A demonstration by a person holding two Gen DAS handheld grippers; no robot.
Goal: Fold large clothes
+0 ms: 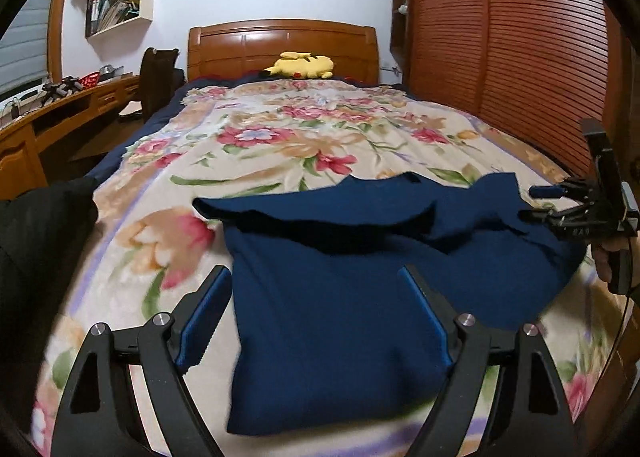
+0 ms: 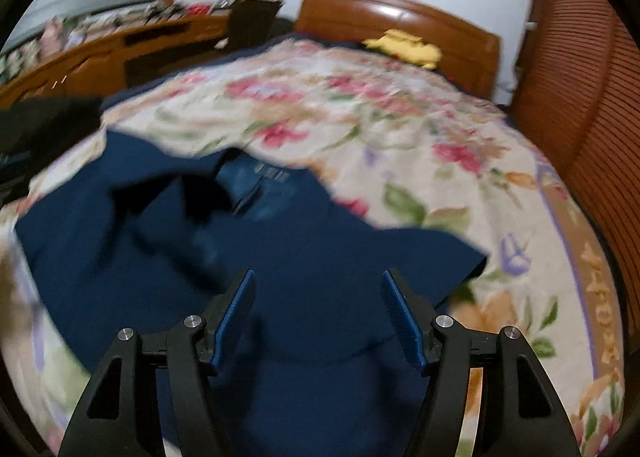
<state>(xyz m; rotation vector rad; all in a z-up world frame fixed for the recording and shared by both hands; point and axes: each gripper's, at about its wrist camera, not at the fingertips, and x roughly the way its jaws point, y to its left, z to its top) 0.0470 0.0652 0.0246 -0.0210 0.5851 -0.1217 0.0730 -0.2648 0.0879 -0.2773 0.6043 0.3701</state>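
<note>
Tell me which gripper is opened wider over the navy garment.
The left gripper: its blue pads straddle nearly the whole folded navy garment. The right gripper shows a narrower gap.

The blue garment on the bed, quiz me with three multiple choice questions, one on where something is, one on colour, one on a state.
1. Where does the yellow plush toy lie?
A. by the headboard
B. on the desk
C. on the garment

2. What colour is the garment?
A. red
B. dark blue
C. white

3. How do the left gripper fingers stand?
A. shut on the garment
B. shut on nothing
C. apart, gripping nothing

Answers:
1. A, the toy rests against the wooden headboard.
2. B, dark blue cloth lies on the floral blanket.
3. C, the left wrist view shows the fingers wide apart above the cloth.
</note>
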